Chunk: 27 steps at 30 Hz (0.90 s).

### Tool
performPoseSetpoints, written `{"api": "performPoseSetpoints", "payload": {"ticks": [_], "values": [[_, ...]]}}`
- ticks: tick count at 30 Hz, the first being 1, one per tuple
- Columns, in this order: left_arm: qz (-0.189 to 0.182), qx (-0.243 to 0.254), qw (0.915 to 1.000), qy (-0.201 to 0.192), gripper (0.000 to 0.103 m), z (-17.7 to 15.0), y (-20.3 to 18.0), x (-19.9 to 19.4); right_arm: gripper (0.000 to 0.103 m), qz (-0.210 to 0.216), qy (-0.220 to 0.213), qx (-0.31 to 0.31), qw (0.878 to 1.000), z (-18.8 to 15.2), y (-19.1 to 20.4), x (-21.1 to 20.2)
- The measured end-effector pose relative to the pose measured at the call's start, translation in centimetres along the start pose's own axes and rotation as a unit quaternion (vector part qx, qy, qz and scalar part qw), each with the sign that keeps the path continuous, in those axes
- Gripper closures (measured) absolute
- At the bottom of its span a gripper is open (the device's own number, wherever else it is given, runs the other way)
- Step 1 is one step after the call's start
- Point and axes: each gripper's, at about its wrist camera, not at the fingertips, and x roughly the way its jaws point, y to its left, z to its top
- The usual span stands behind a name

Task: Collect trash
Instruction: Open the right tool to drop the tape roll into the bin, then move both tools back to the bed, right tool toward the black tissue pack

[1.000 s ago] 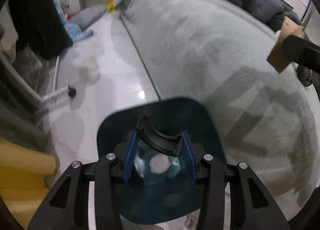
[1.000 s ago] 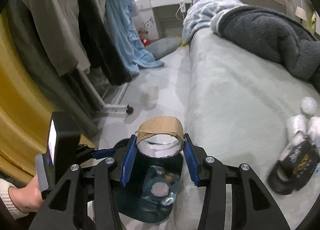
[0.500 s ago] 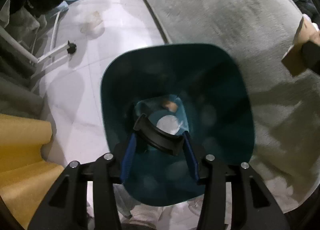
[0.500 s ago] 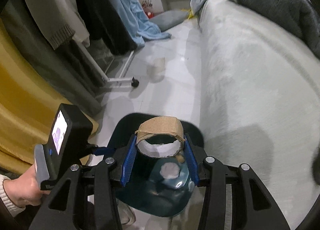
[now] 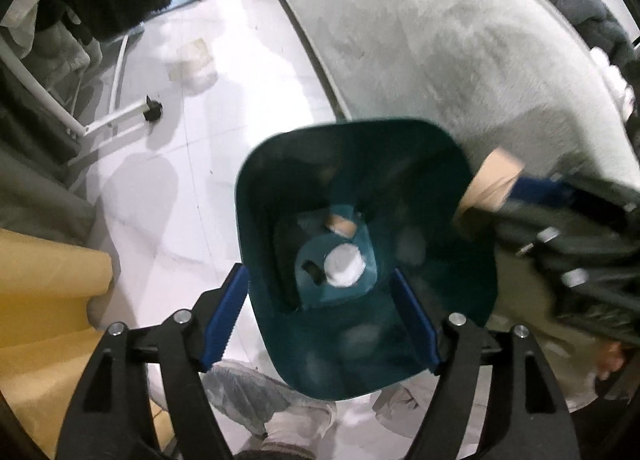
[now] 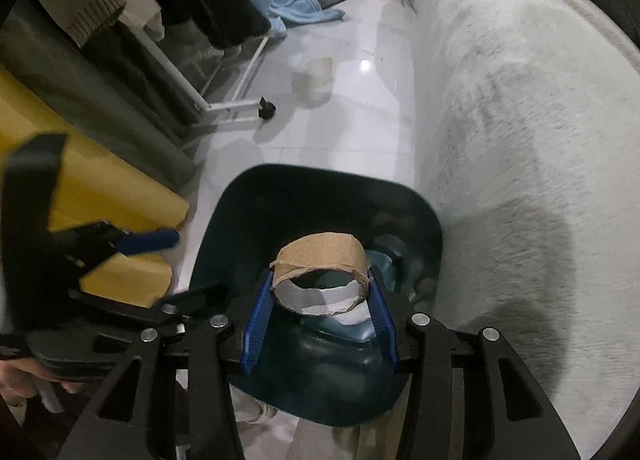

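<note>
A dark teal trash bin [image 5: 440, 163] stands on the white floor beside the bed, with a white wad [image 5: 342, 264] and a brown scrap [image 5: 340, 224] at its bottom. My left gripper [image 5: 320, 316] is open, its blue pads on either side of the bin's near rim. My right gripper [image 6: 318, 310] is shut on a brown cardboard roll [image 6: 320, 256] and holds it over the bin's [image 6: 320, 187] opening. The roll also shows in the left wrist view [image 5: 494, 183] at the bin's right rim.
A grey bed [image 5: 460, 39] runs along the right. A paper cup [image 6: 314, 73] lies on the floor beyond the bin. A clothes rack on a castor [image 6: 266, 111] with hanging clothes stands at the left. A yellow cushion [image 5: 44, 300] is at the near left.
My left gripper opened and let go of the bin's black handle, which is out of sight now. My right gripper brought the cardboard roll in over the bin's opening.
</note>
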Motion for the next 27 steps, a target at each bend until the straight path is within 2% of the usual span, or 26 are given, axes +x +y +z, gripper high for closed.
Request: {"api": "performPoseSetpoints", "payload": {"ticks": [5,11,15,17,18,24,27], "values": [[0.008,0.0,0.9989,-0.047,0.025,0.5,0.2,-2.0,0.055,-0.005,0.024,-0.003,1.0,-0.4,0.4,1.6],[0.022,0.008,0.9913,-0.129,0.024,1.2,0.2,-5.2,0.055,-0.01,0.039,-0.007,0.999,-0.6,0.6,2.9],[0.032,0.011,0.9784,-0.204,0.024,1.6,-0.5,-7.9,0.052,-0.01,0.044,-0.006,0.999,-0.9,0.6,3.3],[0.032,0.012,0.9732,-0.227,0.024,1.8,-0.6,-8.8,0.045,-0.01,0.042,-0.008,0.999,-1.0,0.6,3.1],[0.031,0.015,0.9675,-0.251,0.024,1.9,-0.9,-9.6,0.044,-0.01,0.04,-0.008,0.999,-1.2,0.4,2.8],[0.044,0.029,0.9454,-0.322,0.018,2.8,-2.5,-12.3,0.04,-0.001,0.021,-0.014,1.0,-1.2,0.1,0.9],[0.056,0.04,0.9386,-0.338,0.018,3.1,-3.6,-13.2,0.035,0.004,-0.006,-0.028,1.0,-1.1,0.4,-0.9]]}}
